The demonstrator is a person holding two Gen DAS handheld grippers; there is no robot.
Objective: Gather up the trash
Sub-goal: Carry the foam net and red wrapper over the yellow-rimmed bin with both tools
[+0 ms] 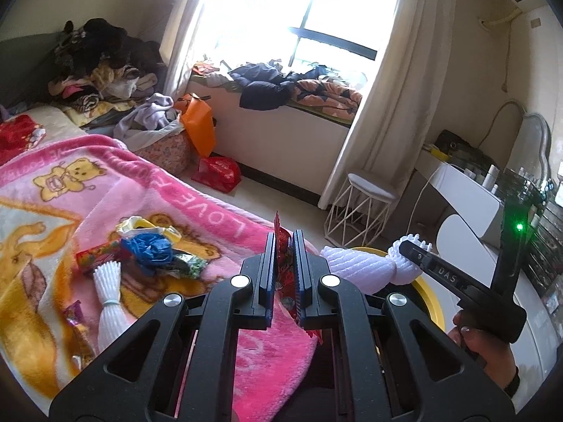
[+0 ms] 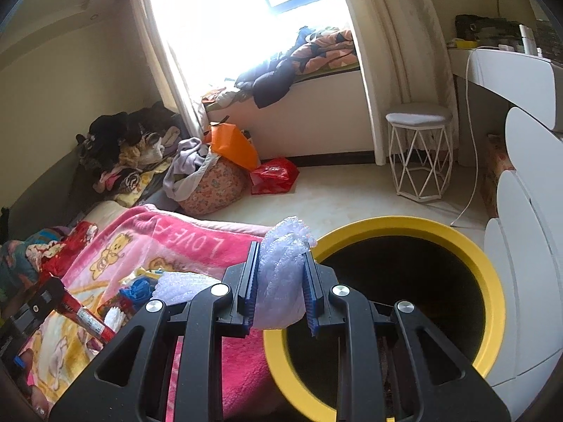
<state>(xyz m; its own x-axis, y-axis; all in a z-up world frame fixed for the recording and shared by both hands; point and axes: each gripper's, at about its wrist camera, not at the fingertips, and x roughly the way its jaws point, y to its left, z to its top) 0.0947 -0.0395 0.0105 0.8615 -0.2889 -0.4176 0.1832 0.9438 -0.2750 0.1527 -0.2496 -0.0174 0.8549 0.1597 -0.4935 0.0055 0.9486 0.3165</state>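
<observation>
In the left wrist view we see our left gripper (image 1: 284, 274) closed tight on a flat red wrapper (image 1: 282, 246), which stands upright between the blue pads and sticks out above the fingertips and below them. It hangs over the foot edge of the bed, above the pink blanket (image 1: 197, 190) with its bear pattern. More trash lies on the blanket, well in from that edge: a crumpled blue bag (image 1: 149, 251), a white foam net sleeve (image 1: 108, 295), a red candy wrapper (image 1: 96, 256), a green-speckled wrapper (image 1: 191, 263) and a yellow-and-white packet (image 1: 140, 227), all close together or touching. A small purple wrapper (image 1: 73, 313) lies apart, nearer the blanket's side edge. To the right, our right gripper (image 1: 415, 251) grips a white foam net (image 1: 355, 263) over the yellow rim of the trash bin (image 1: 427, 290); a hand (image 1: 482, 341) grasps its handle.

In the right wrist view we see the right gripper (image 2: 281, 281) partly closed, its blue pads pressing both sides of the white foam net (image 2: 281, 267), which bulges above the fingertips. The trash bin (image 2: 492, 281), yellow-rimmed and dark inside, stands on the floor just beside the corner of the bed, its opening below and right of the gripper. At far left, the left gripper (image 2: 52, 302) carries the red wrapper (image 2: 91, 321) over the pink blanket (image 2: 183, 242).
</observation>
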